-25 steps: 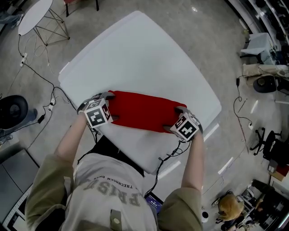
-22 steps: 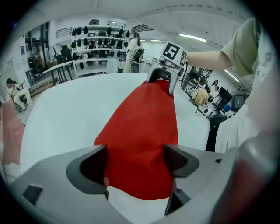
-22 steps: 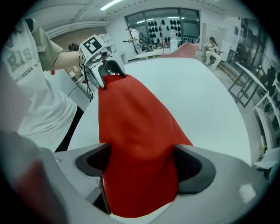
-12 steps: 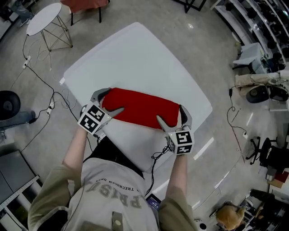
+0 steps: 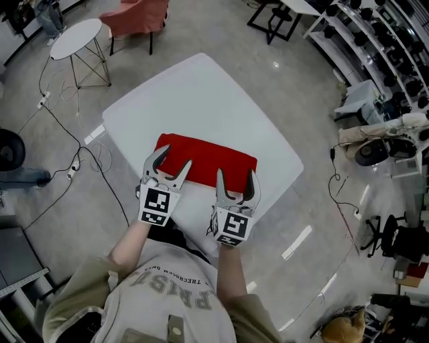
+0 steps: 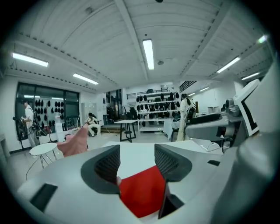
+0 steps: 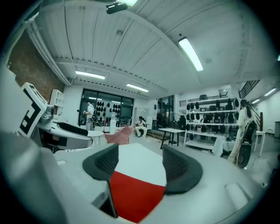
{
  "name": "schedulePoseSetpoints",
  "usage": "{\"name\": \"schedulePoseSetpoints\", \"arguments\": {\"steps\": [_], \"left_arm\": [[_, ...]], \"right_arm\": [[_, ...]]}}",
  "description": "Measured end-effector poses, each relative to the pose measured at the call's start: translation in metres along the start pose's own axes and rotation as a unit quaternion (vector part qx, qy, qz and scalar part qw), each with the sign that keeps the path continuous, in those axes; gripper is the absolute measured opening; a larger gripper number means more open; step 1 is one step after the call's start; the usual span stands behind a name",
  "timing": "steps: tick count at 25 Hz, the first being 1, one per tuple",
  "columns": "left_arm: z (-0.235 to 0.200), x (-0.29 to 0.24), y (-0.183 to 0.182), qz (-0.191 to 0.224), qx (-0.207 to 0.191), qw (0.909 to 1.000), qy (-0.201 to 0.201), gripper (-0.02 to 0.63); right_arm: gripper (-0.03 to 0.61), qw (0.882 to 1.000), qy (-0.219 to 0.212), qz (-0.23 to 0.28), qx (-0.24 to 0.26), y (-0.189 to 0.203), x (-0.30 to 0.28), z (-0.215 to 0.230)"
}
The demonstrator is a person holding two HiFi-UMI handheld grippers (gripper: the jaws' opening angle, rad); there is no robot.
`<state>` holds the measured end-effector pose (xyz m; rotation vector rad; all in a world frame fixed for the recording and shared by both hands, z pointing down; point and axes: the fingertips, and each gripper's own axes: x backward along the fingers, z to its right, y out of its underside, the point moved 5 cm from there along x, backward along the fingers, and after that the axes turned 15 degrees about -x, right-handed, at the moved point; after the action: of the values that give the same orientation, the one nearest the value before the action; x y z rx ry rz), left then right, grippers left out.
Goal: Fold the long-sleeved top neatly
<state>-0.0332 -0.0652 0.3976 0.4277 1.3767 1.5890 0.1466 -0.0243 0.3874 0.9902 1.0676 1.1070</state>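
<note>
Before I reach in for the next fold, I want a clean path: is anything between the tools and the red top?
Nothing visible. The left tool and right tool hang over the near edge of the red top, jaws just closing partway with nothing gripped; only bare white table surrounds it.

Long-sleeved top [image 5: 206, 161]: red cloth, matt, lying smooth on surface. Surface [image 5: 201, 94]: white, smooth, faint sheen. Floor [image 5: 315, 201] around surface: grey, glossy, reflecting lights. Chair [image 5: 137, 13] beyond surface: pink upholstery, matt. Side table [image 5: 75, 39] beyond surface: white top, thin metal legs.
</note>
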Motion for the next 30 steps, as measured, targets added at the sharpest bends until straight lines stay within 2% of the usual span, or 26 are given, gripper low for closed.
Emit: {"name": "schedulePoseSetpoints", "arguments": {"steps": [1,3,5,7,8,9,11,12,16,24,27,30], "left_arm": [[0.001,0.005,-0.005,0.012,-0.002,0.9999,-0.007,0.244],[0.004,0.014,-0.015,0.034,-0.004,0.9993,-0.016,0.204],[0.008,0.021,-0.022,0.052,-0.009,0.9983,-0.024,0.155],[0.013,0.027,-0.028,0.067,-0.013,0.9970,-0.035,0.106],[0.014,0.030,-0.029,0.074,-0.014,0.9963,-0.040,0.072],[0.014,0.032,-0.030,0.080,-0.014,0.9956,-0.045,0.048],[0.013,0.036,-0.032,0.093,-0.013,0.9942,-0.053,0.023],[0.013,0.038,-0.034,0.100,-0.011,0.9933,-0.057,0.014],[0.013,0.047,-0.046,0.131,0.000,0.9897,-0.057,0.011],[0.003,0.057,-0.070,0.178,-0.012,0.9811,-0.075,0.011],[0.004,0.059,-0.072,0.183,-0.023,0.9800,-0.074,0.011],[0.008,0.061,-0.070,0.184,-0.047,0.9796,-0.066,0.011]], "right_arm": [[0.275,1.000,0.007,0.006,-0.002,-0.003,0.005,-0.004],[0.259,1.000,0.014,0.011,-0.006,-0.006,0.013,-0.010],[0.149,1.000,0.019,0.010,-0.013,-0.008,0.020,-0.012],[0.134,1.000,0.025,0.015,-0.011,-0.011,0.026,-0.013],[0.082,0.999,0.028,0.021,-0.008,-0.013,0.028,-0.013],[0.064,0.999,0.029,0.027,-0.005,-0.014,0.030,-0.014],[0.051,0.999,0.031,0.036,0.000,-0.018,0.032,-0.018],[0.006,0.999,0.033,0.037,0.005,-0.020,0.033,-0.020],[0.002,0.999,0.030,0.039,0.022,-0.033,0.038,-0.027],[0.002,0.993,-0.014,0.113,0.039,-0.072,0.051,-0.047],[0.000,0.988,0.002,0.149,0.047,-0.074,0.051,-0.051],[-0.002,0.990,0.006,0.140,0.034,-0.063,0.051,-0.051]]}}
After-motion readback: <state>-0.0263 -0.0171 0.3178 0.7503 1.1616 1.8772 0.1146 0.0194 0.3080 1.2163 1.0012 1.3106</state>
